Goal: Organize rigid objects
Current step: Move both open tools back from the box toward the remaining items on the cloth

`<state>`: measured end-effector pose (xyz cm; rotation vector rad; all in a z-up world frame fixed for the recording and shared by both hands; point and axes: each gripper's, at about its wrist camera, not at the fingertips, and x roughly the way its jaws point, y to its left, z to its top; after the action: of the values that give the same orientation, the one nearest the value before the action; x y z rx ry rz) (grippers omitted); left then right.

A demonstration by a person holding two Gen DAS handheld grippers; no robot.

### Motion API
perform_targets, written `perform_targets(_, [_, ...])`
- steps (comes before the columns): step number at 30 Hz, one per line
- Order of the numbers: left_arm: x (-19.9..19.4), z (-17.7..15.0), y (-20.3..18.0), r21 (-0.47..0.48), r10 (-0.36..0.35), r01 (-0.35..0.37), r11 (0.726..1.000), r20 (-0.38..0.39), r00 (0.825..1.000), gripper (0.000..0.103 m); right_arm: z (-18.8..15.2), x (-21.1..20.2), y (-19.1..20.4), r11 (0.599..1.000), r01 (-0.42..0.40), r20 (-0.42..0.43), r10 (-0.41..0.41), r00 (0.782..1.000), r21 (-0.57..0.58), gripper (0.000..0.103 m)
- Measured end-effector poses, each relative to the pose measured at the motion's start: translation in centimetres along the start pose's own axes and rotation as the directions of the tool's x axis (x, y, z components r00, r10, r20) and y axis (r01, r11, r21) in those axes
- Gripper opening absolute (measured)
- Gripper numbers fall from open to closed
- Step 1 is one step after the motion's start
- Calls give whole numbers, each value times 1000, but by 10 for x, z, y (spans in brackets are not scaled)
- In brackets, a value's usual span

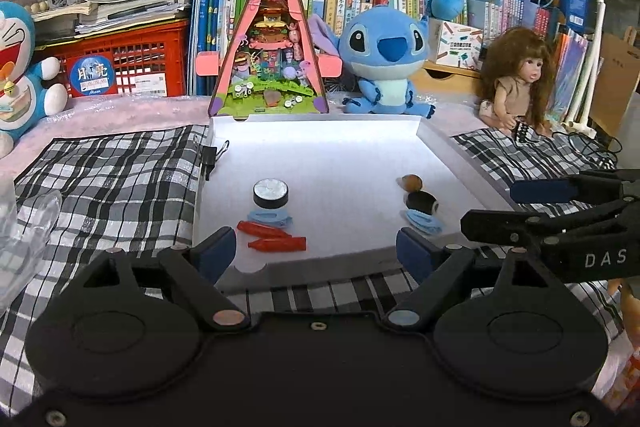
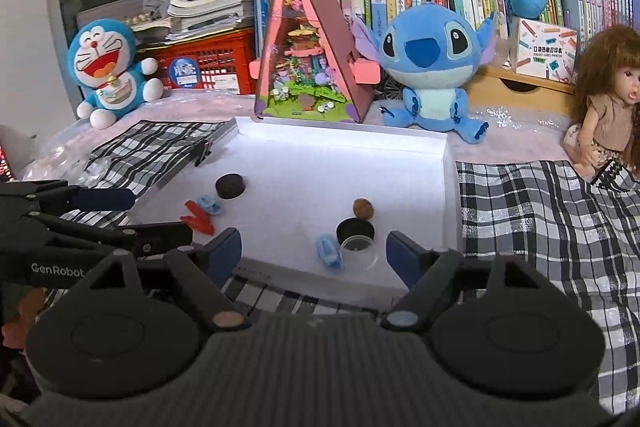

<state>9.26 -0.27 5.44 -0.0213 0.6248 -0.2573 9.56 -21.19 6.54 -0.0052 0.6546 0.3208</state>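
On the white tray [image 1: 320, 147], near its left edge, a black puck with a silver top [image 1: 271, 193] stands above a pale blue clip [image 1: 269, 217] and two red pieces [image 1: 272, 237]. Toward the right edge lie a brown nut [image 1: 410, 182], a tipped black jar [image 1: 421, 203] and another blue clip [image 1: 424, 221].

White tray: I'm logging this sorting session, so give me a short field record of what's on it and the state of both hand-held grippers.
surface: white tray on checked cloth
left group: black puck, blue clip, two red pieces
right group: brown nut, black cup, blue clip
left hand-held gripper: open, empty
right hand-held gripper: open, empty
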Motion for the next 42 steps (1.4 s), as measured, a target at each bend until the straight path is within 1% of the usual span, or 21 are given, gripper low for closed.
perform_targets(5, [-9,-13,1,11,-4,5,1000,-9,1000,87,-14,-12,7,999,-11,12,12,1000,-35,89])
perform_targets(12, [-16,-33,5,-7,-5,5,1000,-32,999,87,-35,-29,17,995,-30,17,31,999,-91,90])
perform_targets(17, [-21,-48,7,-6,2,-2,1000,-34,999,87,-49,-40,20,993,-47,23,50,998,-109,92])
perform_targets(22, [-27,-59,6,1,7,-7,1000,-30,1000,87,-62,-46,24,992,-47,15,50,999,-121,94])
perform_targets(32, [-30,-76,-1,36,18,-17,999,-29,999,87,-87,-49,29,987,-57,-19,55,998,-152,94])
perform_targets(38, [-27,-82,0,29,19,-17,999,-43,999,87,-95,-46,30,986,-61,-36,56,998,-154,94])
perform_targets(42, [-26,-84,1,31,22,-21,999,-42,999,87,-99,-42,34,984,-46,-49,38,998,-174,94])
